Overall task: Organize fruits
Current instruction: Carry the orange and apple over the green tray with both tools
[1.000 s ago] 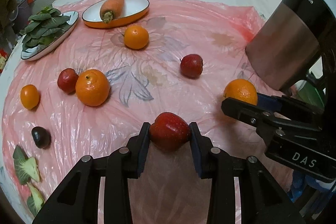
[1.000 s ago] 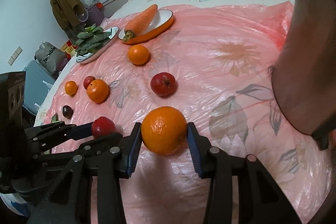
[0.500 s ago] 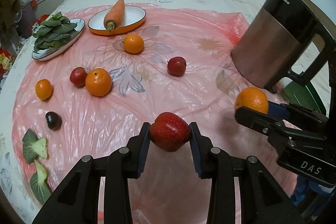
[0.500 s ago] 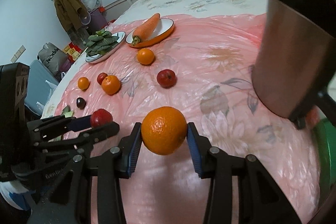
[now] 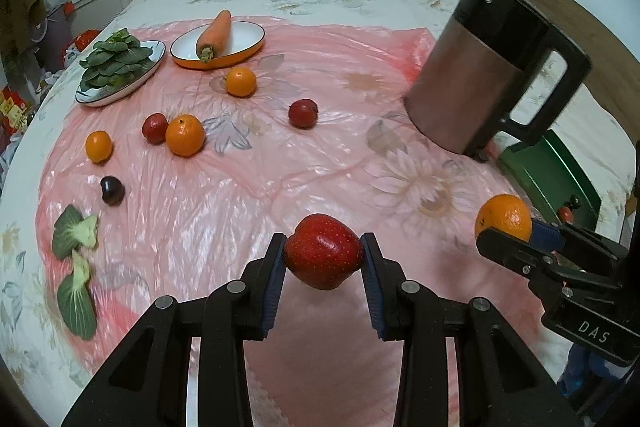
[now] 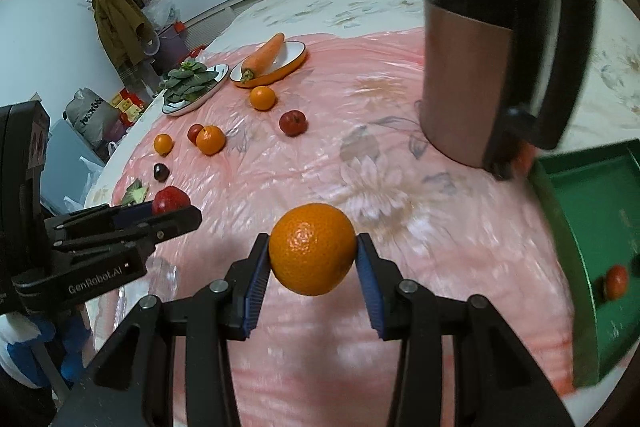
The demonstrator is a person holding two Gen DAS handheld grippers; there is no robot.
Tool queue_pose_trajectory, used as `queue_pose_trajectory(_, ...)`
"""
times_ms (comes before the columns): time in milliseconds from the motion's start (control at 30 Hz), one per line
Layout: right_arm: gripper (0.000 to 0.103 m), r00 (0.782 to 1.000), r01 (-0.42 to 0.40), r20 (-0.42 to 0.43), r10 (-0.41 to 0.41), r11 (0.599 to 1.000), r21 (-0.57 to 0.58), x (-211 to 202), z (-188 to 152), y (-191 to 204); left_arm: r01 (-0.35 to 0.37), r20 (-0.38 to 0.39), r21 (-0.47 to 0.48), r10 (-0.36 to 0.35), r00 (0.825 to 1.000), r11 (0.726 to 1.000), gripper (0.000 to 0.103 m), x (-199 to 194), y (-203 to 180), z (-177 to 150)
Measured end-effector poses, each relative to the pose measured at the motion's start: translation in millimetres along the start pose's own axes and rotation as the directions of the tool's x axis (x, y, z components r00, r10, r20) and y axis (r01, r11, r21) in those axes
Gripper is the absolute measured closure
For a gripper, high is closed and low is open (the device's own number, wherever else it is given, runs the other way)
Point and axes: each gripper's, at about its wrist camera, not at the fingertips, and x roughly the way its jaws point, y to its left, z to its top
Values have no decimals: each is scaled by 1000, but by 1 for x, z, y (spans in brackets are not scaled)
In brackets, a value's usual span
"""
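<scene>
A red apple [image 5: 323, 251] is clamped between the blue pads of the left tongs [image 5: 323, 259] and is held clear above the pink plastic sheet [image 5: 280, 163]. A large orange [image 6: 312, 249] is gripped in the same way by the right tongs [image 6: 312, 259], also lifted off the sheet. In the right wrist view, a green tray [image 6: 592, 211] is seen at 3 o'clock of the held orange, with one small red fruit [image 6: 616, 281] lying in it. A steel kettle [image 6: 488, 67] with a black handle stands at 1 o'clock, near the tray's far corner. In the left wrist view, further fruit is noted on the sheet at 10 to 12 o'clock: three oranges [image 5: 185, 135], two small red fruits [image 5: 303, 113] and a dark fruit [image 5: 112, 190]. Beyond these, a carrot [image 5: 215, 35] is laid across an orange-rimmed dish [image 5: 248, 49], beside a plate of greens [image 5: 116, 67].
</scene>
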Motion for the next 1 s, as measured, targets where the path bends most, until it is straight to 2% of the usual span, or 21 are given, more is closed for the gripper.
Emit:
queue_pose_trajectory(333,50,999,27,33,-28,1000,15,-45,-26,-11,-3,-2,12,3,1000,1000,71,-21,-24,-22)
queue_pose_trajectory(667,50,995,58,80,-59,998,19,-86,-32,-35,5,16,7,-5,1000,1000,71,-38,-52,-27)
queue_pose_trajectory(1000,50,994,56,98,-58,998,22,-99,-34,-47,18,19,7,-18,1000,1000,71,-47,-70,-32)
